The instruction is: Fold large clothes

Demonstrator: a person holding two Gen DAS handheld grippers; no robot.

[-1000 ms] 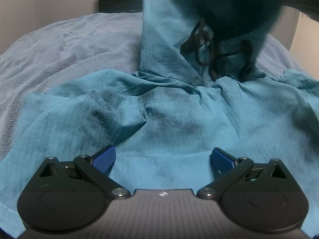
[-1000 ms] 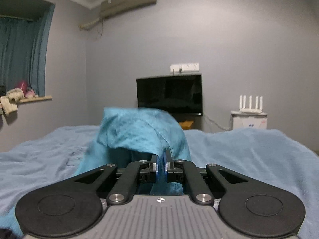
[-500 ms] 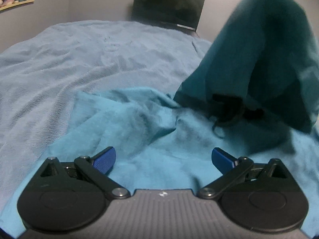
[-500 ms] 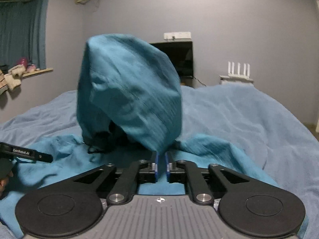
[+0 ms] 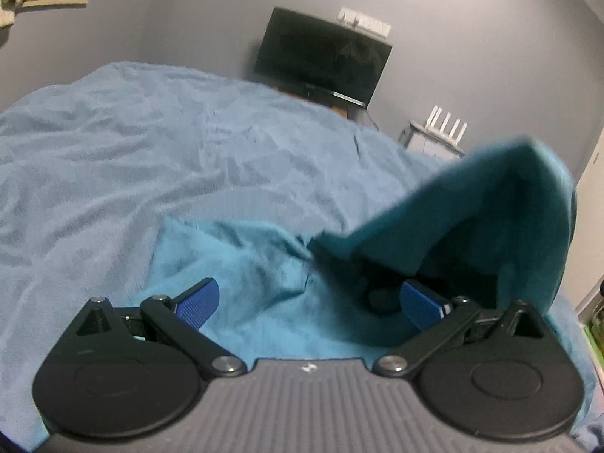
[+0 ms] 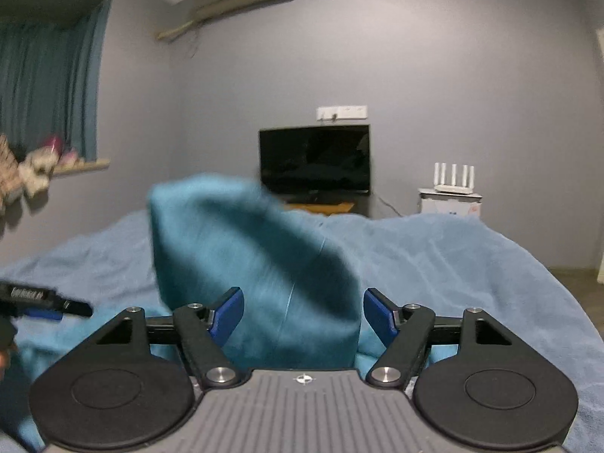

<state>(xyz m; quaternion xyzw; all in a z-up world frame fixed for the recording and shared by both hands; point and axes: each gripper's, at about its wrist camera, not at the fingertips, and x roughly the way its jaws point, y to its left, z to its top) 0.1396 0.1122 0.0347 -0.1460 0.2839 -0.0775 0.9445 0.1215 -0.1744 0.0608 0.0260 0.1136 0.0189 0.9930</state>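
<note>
A large teal garment (image 5: 245, 260) lies crumpled on the bed. One flap of it (image 6: 256, 256) is in the air, blurred, above the rest of the cloth; the left wrist view has the flap (image 5: 490, 211) at the right. My right gripper (image 6: 304, 317) has its jaws opening: the flap hangs between and beyond the blue pads (image 6: 226, 317), which do not press on it. My left gripper (image 5: 309, 302) is open over the garment's near part with nothing in it. In the right wrist view the left gripper (image 6: 45, 298) shows at the far left.
A light blue blanket (image 5: 132, 143) covers the bed. Beyond its far edge stand a dark TV (image 6: 315, 158) and a white router (image 6: 453, 177) on a small cabinet. Curtains (image 6: 45, 87) and a sill with soft toys are at the left.
The right gripper, shut on the teal flap before, has opened and let it go; the flap is dropping. The left gripper has risen and tilted up, so more of the room shows.
</note>
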